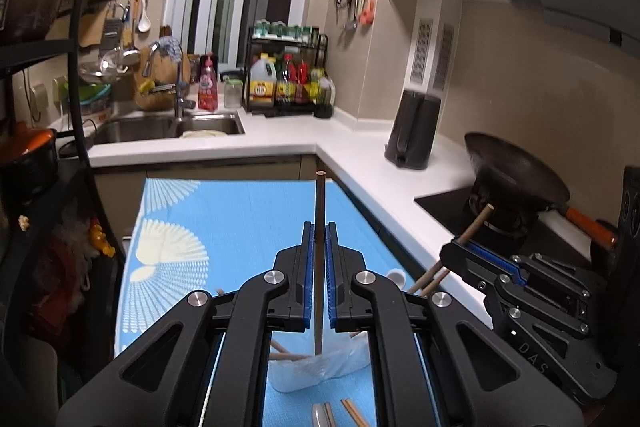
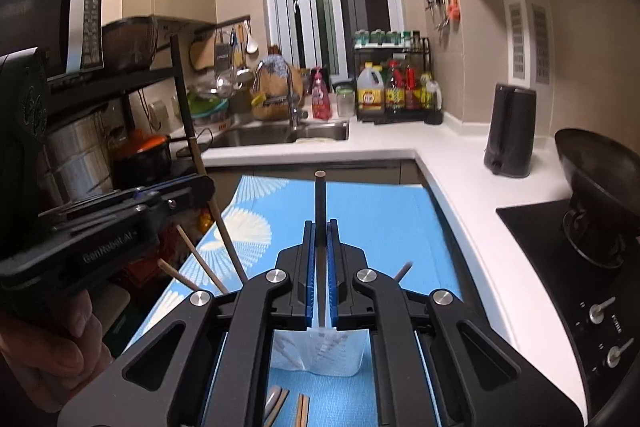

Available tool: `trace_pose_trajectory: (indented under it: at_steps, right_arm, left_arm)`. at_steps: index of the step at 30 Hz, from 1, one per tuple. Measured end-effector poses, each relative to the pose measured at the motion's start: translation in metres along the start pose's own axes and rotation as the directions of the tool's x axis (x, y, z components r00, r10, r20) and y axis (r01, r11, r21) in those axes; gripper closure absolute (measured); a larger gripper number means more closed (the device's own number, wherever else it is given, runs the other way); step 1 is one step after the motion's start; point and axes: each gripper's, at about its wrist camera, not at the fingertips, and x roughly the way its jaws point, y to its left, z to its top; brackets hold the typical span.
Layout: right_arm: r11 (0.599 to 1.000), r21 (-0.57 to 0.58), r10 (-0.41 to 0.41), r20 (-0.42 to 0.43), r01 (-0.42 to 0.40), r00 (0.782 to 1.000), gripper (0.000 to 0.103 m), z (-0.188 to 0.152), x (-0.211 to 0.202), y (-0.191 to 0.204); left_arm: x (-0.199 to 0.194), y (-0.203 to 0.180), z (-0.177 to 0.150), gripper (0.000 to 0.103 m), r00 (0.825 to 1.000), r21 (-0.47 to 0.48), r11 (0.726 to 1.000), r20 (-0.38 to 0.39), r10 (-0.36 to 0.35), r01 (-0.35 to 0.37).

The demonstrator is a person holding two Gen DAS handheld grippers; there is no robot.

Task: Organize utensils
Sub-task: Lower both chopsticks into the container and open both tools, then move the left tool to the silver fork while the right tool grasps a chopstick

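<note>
Two claws, left claw [image 1: 319, 239] and right claw [image 2: 320, 239], each clamp one upright chopstick [image 1: 320, 203] above the clear holder [image 2: 320, 355].

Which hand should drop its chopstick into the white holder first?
Probably the left. Both grippers are shut on a chopstick above the white holder, but the left gripper holds its chopstick with the lower end already at the holder's mouth.
</note>
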Motion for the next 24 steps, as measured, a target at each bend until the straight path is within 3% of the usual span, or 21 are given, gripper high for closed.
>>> trace_pose_trajectory:
  at_steps: [8,9,10,11,13,24]
  right_arm:
    - [1.000,-0.016,0.016,-0.067,-0.017,0.998,0.095,-0.021,0.018,0.004]
    - [1.000,-0.018,0.010,-0.069,-0.012,0.998,0.092,-0.021,0.018,0.004]
    - [1.000,-0.017,0.006,-0.070,-0.007,0.998,0.085,-0.020,0.017,0.004]
    - [1.000,-0.014,0.002,-0.069,-0.002,0.998,0.081,-0.019,0.015,0.003]
    - [1.000,-0.011,-0.013,-0.060,0.013,0.998,0.073,-0.015,0.009,0.001]
    - [0.991,-0.035,-0.126,0.085,0.129,0.988,0.070,0.014,-0.072,0.009]
  left_arm:
    - [0.018,-0.002,-0.023,0.097,0.998,0.039,0.999,-0.068,0.008,-0.005]
    - [0.018,0.000,-0.022,0.095,0.998,0.037,0.999,-0.067,0.012,-0.010]
    - [0.015,0.001,-0.021,0.085,0.998,0.034,0.999,-0.063,0.017,-0.015]
    - [0.011,0.002,-0.019,0.070,0.998,0.031,0.999,-0.053,0.022,-0.020]
    - [0.003,0.001,-0.014,0.061,0.999,0.028,0.999,-0.030,0.031,-0.030]
    - [-0.091,-0.009,0.009,0.055,0.987,0.029,0.996,0.139,0.083,-0.088]
